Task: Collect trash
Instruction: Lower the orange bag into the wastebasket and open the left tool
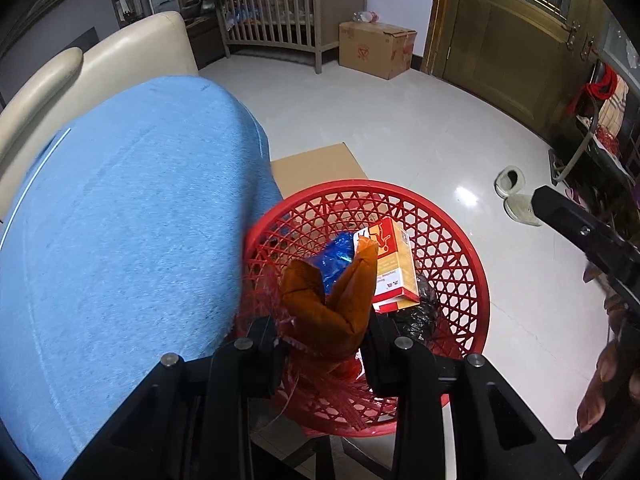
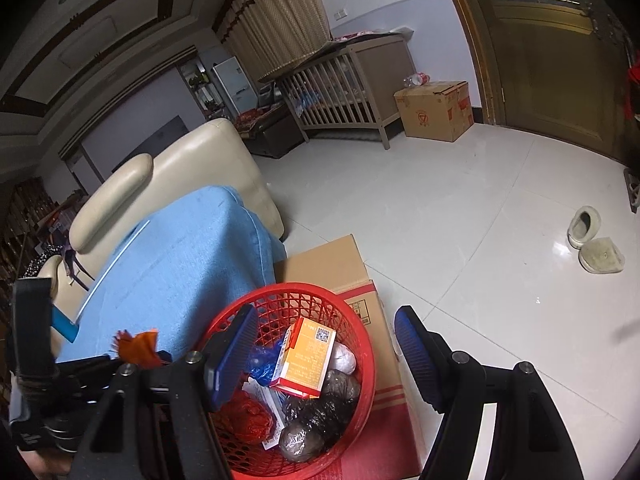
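My left gripper (image 1: 322, 332) is shut on a crumpled orange wrapper (image 1: 332, 300), and some red mesh netting (image 1: 320, 384) hangs below it. It hovers over the near rim of the red lattice basket (image 1: 452, 248). Inside the basket lie an orange and red carton (image 1: 396, 264), a blue wrapper (image 1: 336, 260) and a black bag (image 1: 420, 312). In the right wrist view my right gripper (image 2: 326, 314) stands open above the basket (image 2: 352, 432), nothing between its blue pads (image 2: 236, 356). The orange wrapper (image 2: 138, 346) shows at the left there, in the left gripper.
The basket stands on a flat cardboard box (image 2: 340, 260) beside a blue cushion (image 1: 120, 240) on a cream sofa (image 2: 200, 168). Two slippers (image 2: 592, 240) lie on the white tiled floor. A wooden crib (image 2: 344, 88), a cardboard box (image 2: 436, 112) and a door (image 2: 560, 60) stand at the back.
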Demonstrator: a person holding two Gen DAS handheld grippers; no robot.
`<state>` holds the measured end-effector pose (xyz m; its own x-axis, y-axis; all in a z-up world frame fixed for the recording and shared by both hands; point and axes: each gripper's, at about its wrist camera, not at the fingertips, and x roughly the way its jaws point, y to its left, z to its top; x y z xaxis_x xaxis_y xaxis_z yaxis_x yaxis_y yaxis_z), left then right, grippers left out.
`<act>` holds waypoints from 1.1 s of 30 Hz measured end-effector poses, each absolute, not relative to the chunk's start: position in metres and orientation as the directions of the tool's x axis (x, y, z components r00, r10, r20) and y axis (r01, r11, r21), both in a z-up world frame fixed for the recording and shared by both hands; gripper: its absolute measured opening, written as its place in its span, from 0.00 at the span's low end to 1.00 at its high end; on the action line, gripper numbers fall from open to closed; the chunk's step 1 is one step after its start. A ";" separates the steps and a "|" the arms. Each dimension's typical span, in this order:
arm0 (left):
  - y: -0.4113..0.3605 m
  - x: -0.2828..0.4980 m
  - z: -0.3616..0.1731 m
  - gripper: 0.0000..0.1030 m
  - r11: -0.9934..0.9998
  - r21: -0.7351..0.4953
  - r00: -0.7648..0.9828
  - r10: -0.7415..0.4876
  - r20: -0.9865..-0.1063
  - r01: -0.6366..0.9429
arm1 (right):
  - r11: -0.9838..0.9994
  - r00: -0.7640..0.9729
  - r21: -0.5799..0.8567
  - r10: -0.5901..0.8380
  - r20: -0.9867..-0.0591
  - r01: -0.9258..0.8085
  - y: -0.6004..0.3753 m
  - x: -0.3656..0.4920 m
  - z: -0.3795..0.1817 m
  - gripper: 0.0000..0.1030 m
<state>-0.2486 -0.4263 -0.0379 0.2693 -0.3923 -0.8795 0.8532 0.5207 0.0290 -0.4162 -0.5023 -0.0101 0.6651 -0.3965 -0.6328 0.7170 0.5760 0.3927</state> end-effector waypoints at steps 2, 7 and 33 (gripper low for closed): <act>-0.430 -0.248 -0.041 0.32 0.520 0.030 0.266 -0.385 -0.884 0.854 | 0.575 0.666 0.395 -0.397 -0.631 0.717 -0.503 -0.418 -0.010 0.72; -0.436 -0.248 -0.045 0.32 0.517 0.036 0.263 -0.375 -0.889 0.855 | 0.573 0.673 0.404 -0.398 -0.624 0.713 -0.504 -0.420 -0.008 0.72; -0.397 -0.237 -0.014 0.69 0.566 0.086 0.376 -0.421 -0.826 0.820 | 0.553 0.636 0.367 -0.438 -0.636 0.748 -0.497 -0.411 0.007 0.80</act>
<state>-0.2369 -0.3967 -0.0141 0.3762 -0.4207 -0.8255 0.8202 0.5656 0.0856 -0.4110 -0.4969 0.0068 0.6356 -0.4380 -0.6357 0.7480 0.5532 0.3668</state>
